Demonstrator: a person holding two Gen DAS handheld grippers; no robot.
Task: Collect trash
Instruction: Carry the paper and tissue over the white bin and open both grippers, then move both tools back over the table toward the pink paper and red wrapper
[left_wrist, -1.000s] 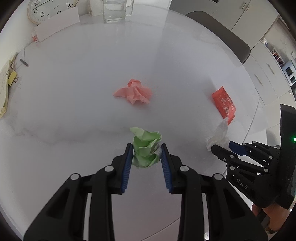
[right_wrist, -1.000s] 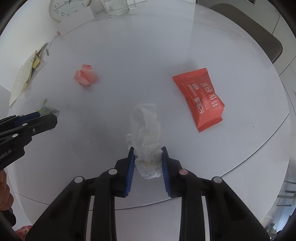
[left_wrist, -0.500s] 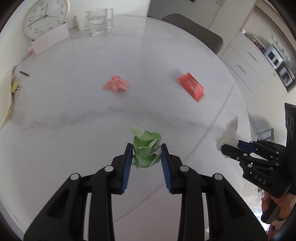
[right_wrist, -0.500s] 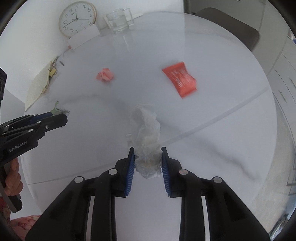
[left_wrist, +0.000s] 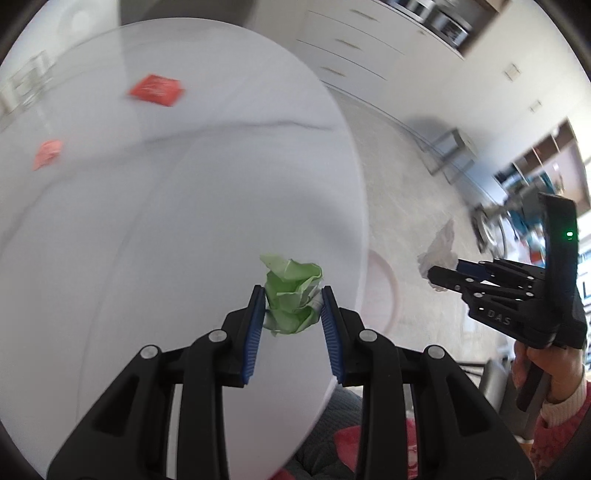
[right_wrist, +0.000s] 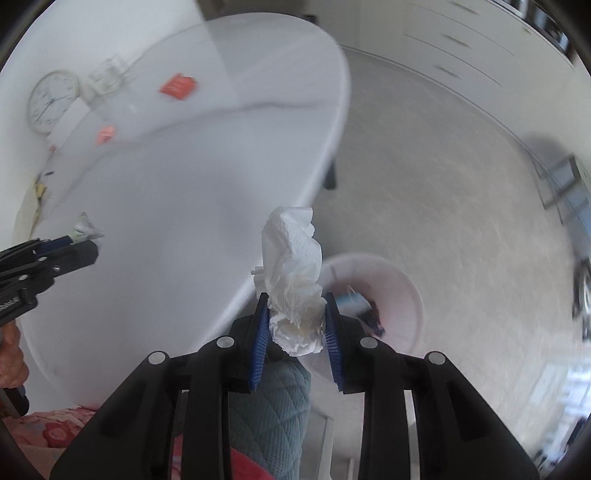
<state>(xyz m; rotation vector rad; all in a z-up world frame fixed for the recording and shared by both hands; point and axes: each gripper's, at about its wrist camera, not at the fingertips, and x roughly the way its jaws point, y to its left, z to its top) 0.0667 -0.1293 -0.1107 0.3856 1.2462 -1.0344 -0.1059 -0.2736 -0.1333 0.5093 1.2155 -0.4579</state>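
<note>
My left gripper (left_wrist: 293, 295) is shut on a crumpled green paper ball (left_wrist: 291, 301), held above the near right edge of the round white table (left_wrist: 147, 221). My right gripper (right_wrist: 293, 302) is shut on a crumpled white tissue (right_wrist: 291, 280), held off the table above the floor, beside a pale pink bin (right_wrist: 399, 291) with some trash inside. The bin's rim shows faintly in the left wrist view (left_wrist: 388, 288). An orange-red snack wrapper (left_wrist: 157, 89) and a crumpled pink paper (left_wrist: 47, 153) lie on the table, far from both grippers.
A wall clock (right_wrist: 51, 101) and a glass (right_wrist: 107, 79) stand at the table's far side. Papers (right_wrist: 38, 192) lie at its left edge. White cabinets (left_wrist: 369, 48) line the far wall. Grey floor (right_wrist: 443, 184) spreads to the right.
Both grippers have swung right and away from the table centre with their loads. The right gripper now hangs past the table edge near the pink bin. The wrapper and pink paper have not moved.
</note>
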